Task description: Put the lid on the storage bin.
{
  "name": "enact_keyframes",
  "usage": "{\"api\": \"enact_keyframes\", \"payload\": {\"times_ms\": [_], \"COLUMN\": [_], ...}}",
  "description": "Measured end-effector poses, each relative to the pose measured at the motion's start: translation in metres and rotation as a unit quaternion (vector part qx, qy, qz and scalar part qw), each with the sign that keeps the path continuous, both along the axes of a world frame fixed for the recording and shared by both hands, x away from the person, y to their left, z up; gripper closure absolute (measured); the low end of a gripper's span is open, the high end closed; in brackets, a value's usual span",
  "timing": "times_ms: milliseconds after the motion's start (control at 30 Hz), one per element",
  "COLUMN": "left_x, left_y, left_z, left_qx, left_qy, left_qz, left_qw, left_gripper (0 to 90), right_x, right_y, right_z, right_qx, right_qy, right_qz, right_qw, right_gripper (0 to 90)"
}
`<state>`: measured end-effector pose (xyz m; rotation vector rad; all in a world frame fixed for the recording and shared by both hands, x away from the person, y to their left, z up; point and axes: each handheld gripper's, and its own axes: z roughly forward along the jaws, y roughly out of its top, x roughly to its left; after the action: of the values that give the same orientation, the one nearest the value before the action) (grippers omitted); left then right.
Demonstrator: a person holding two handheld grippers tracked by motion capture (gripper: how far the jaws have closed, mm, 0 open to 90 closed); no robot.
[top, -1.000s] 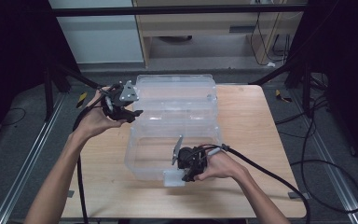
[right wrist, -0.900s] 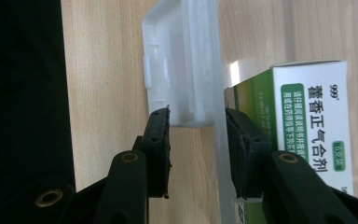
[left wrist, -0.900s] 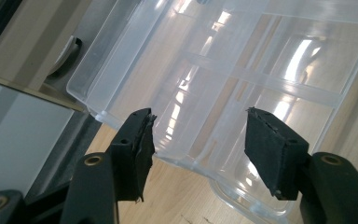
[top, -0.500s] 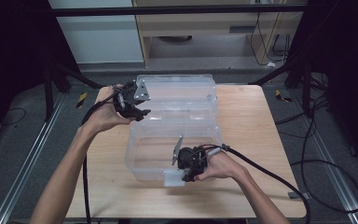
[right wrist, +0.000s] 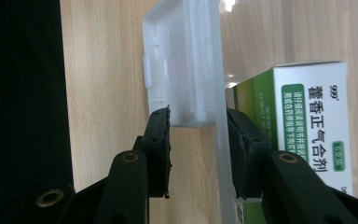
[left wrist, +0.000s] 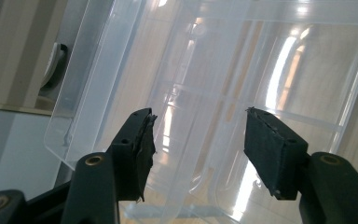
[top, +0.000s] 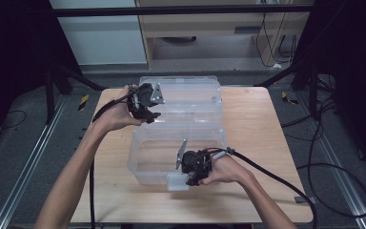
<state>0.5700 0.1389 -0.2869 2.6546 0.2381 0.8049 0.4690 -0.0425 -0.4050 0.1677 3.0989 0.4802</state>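
The right gripper (right wrist: 198, 140) is clamping its jaws on the front latch tab (right wrist: 182, 60) of a clear plastic box (top: 171, 160): one jaw is pressing outside the tab, the other is sitting against the see-through front wall. In the high view this right gripper (top: 194, 177) is working at the box's 6 o'clock edge, with the right hand (top: 224, 169) wrapped behind it and its cable (top: 276, 179) trailing off toward 4 o'clock.

Through the wall, in the right gripper view, a green and white medicine carton (right wrist: 307, 126) with printed characters is lying inside the box, just beyond the inner jaw. From above, the box's contents are hard to make out through the glare.

The left gripper (left wrist: 198, 140) is holding its jaws wide apart with nothing between them, and is looking straight onto the transparent lid (left wrist: 242, 70). In the high view the left gripper (top: 148, 112) is hovering at the lid's 9 o'clock edge, held by the left hand (top: 119, 112); whether it is touching the lid (top: 186, 95) is possibly too fine to call.

The lid is lying open at 12 o'clock of the box, joined along their shared edge. Both are resting on a light wooden counter (top: 271, 143), roughly at its centre.
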Motion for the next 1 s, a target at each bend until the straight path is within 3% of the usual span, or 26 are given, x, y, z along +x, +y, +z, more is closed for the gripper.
{"api": "enact_keyframes", "payload": {"times_ms": [333, 500, 700, 833, 1000], "left_x": [0.006, 0.009, 0.011, 0.013, 0.016], "left_y": [-0.017, -0.025, -0.031, -0.035, -0.039], "left_z": [-0.003, -0.004, -0.009, -0.012, -0.016], "left_qx": [0.02, 0.042, 0.045, 0.063, 0.07], "left_qy": [0.002, -0.003, -0.001, 0.001, 0.0], "left_qz": [-0.013, -0.022, -0.027, -0.032, -0.035], "left_qw": [0.9997, 0.9989, 0.9986, 0.9975, 0.9969], "left_gripper": [43.6, 45.0, 47.3, 48.7, 51.7], "right_x": [-0.001, -0.001, -0.002, -0.002, -0.002], "right_y": [0.0, 0.0, 0.0, 0.0, -0.001], "right_z": [0.0, 0.0, 0.0, 0.0, 0.0], "right_qx": [0.002, 0.005, 0.001, 0.001, 0.002], "right_qy": [-0.001, -0.004, -0.004, -0.004, -0.006], "right_qz": [-0.003, -0.001, -0.003, -0.001, 0.001], "right_qw": [1.0, 1.0, 1.0, 1.0, 1.0], "right_gripper": [63.2, 63.3, 63.3, 63.3, 63.3]}}
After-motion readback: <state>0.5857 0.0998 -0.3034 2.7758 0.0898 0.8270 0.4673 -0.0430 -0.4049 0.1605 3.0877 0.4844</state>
